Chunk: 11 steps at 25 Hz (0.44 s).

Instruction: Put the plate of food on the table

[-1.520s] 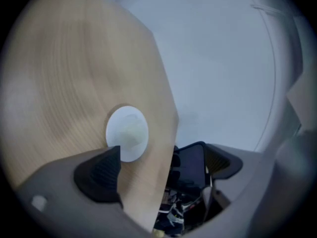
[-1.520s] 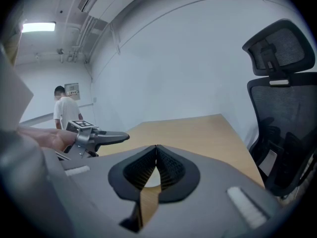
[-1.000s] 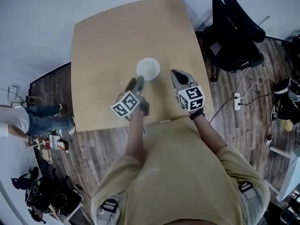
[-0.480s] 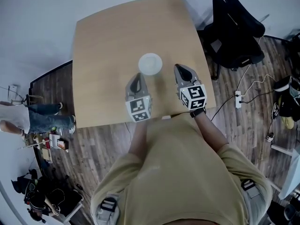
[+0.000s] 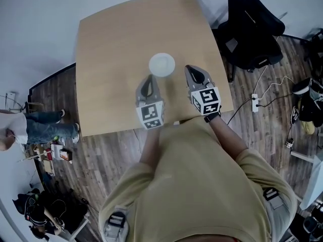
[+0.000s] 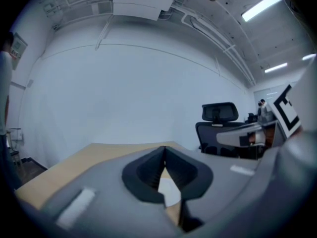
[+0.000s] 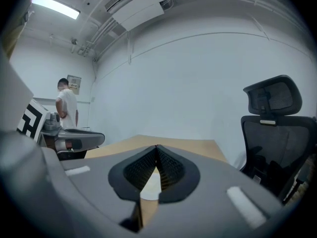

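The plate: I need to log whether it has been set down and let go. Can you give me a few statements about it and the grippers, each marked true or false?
1. The plate lies flat on the table. True.
2. The left gripper is shut on the plate's rim. False: its jaws are together with nothing between them, and the plate lies free just ahead of it.
3. The right gripper has its jaws together and holds nothing. True.
4. In the head view, the black office chair stands to the left of the table. False: the office chair stands off the table's right side.
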Motion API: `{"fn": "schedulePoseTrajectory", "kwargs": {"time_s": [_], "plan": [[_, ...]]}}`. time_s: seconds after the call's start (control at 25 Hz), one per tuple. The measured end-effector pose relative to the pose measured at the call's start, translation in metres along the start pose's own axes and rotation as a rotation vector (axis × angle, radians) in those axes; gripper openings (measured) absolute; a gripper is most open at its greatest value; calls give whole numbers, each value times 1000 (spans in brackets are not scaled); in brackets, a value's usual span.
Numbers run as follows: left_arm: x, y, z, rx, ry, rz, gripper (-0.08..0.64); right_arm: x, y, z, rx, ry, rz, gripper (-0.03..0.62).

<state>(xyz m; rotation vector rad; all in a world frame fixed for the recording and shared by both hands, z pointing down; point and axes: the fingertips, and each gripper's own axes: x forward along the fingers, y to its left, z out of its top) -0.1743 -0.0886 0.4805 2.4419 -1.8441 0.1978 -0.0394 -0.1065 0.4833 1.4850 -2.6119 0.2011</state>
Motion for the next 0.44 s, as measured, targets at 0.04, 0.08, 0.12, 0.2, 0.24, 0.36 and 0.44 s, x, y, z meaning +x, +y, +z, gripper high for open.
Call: {"fn": "schedulePoseTrajectory", "kwargs": {"time_s": [0.04,0.08,0.12,0.2,0.24,0.36,0.44], "plan": [[-2,2,-1,-2,-4,8,5,1,5,-2,-4,4,14,5],[-4,5,-2,1,-6,16,5,3,10,-3,-6,9,27,5],[-7,9,-3,5,-6,24,5,5,14,-4,-7,12,38,5],[-13,20,-7,8,-1,44,5,11,22,-6,-13,17,41,5],[-16,26,-9,5,3,54,5,15,26,-6,-18,18,36,5],[-26,48,-17,-10,25,81,5,25,40,-7,-37,22,34,5],[-31,63,-26,-15,40,100,5,32,50,-9,-49,30,48,5]]}}
